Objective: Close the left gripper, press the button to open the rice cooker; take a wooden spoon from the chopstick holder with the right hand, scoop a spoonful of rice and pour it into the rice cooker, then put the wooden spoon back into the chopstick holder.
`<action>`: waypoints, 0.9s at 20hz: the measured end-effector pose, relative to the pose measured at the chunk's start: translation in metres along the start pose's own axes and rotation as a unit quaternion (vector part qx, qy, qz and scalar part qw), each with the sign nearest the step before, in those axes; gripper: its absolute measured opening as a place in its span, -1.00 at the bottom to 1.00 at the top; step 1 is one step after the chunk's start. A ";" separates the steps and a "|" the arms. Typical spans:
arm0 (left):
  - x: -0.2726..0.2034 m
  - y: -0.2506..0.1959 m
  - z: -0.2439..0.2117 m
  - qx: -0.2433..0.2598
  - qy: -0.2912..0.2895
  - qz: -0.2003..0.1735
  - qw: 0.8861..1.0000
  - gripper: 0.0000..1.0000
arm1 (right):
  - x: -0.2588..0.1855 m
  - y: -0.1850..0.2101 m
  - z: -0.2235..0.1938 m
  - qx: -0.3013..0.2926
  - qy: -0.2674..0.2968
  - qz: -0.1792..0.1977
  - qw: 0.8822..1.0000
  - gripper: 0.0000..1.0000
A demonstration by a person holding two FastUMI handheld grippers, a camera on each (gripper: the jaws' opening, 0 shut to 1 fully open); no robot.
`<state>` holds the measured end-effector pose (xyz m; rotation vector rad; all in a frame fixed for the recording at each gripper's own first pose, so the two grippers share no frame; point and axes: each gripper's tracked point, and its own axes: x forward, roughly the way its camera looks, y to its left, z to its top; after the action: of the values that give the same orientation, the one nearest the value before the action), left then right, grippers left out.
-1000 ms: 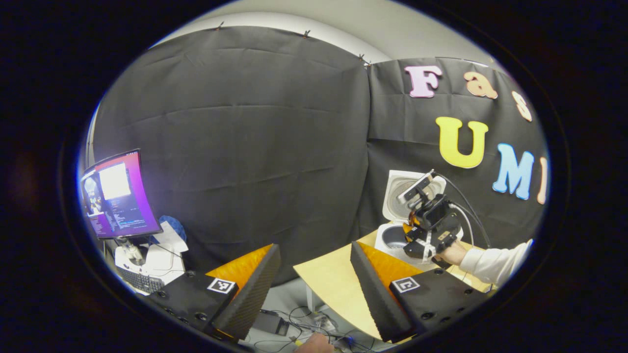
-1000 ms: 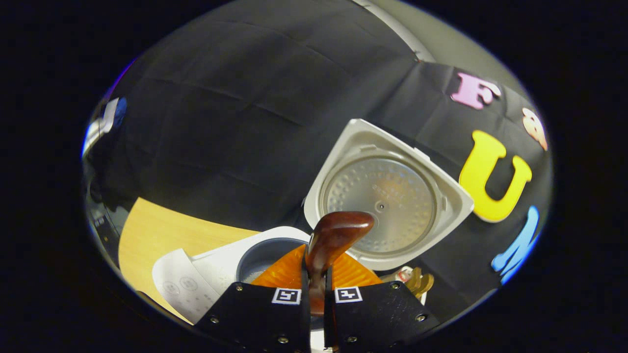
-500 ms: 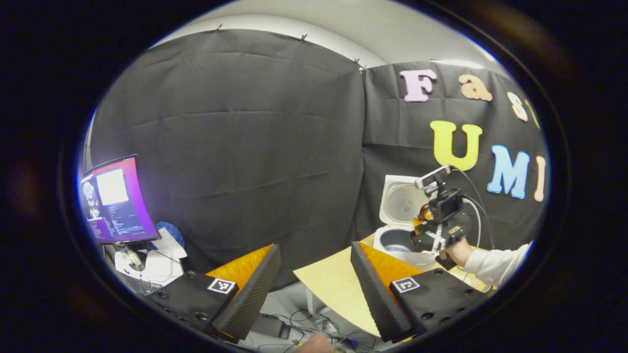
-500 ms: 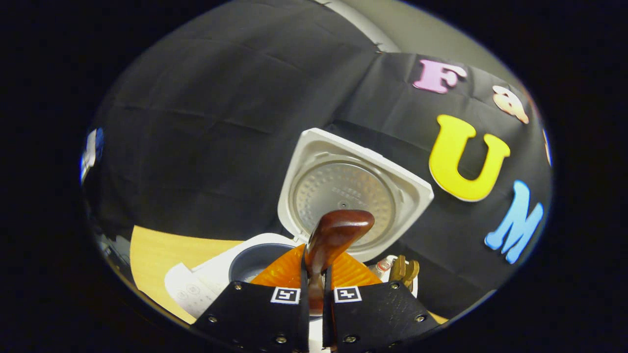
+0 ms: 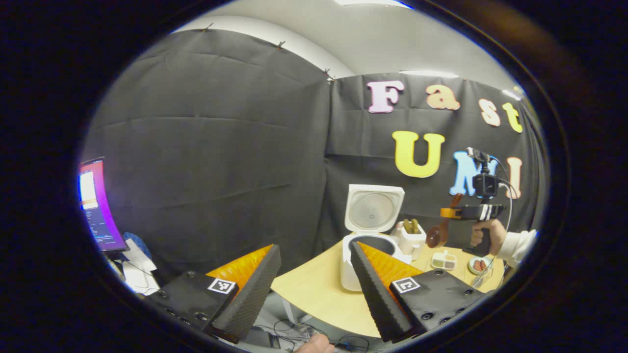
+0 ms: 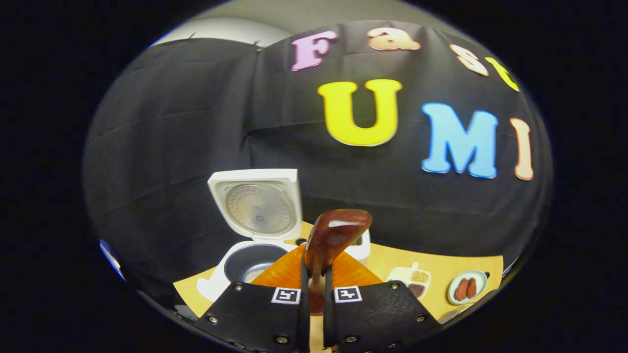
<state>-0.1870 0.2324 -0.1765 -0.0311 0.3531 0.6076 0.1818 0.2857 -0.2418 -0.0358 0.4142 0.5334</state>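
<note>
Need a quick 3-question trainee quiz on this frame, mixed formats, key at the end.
1. True or false: the rice cooker lid is closed.
2. What is the right gripper shut on? A) chopsticks B) wooden spoon C) plate
3. Fill in: the left gripper has its fingers ____, with nothing between them.

Key:
1. False. The lid stands upright and the inner pot is exposed.
2. B. Both fingers press on the spoon's handle, its bowl sticking out ahead.
3. Open. It hangs over the near table edge, short of the cooker.
</note>
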 end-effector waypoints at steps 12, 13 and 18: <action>-0.016 -0.095 -0.019 -0.016 0.021 -0.056 0.998 0.96 | -0.143 -0.267 -0.046 0.137 -0.005 -0.131 0.982 -0.79; -0.023 -0.105 -0.020 -0.020 0.026 -0.046 0.998 0.96 | -0.141 -0.284 -0.055 0.142 -0.002 -0.130 0.981 -0.79; -0.060 -0.168 -0.032 -0.020 0.060 0.009 0.998 0.97 | -0.092 -0.341 -0.140 0.181 0.042 -0.115 0.976 -0.78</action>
<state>-0.1484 0.0573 -0.1996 -0.1036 0.4576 0.6318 0.2279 -0.0728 -0.3590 0.2431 0.5762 0.2227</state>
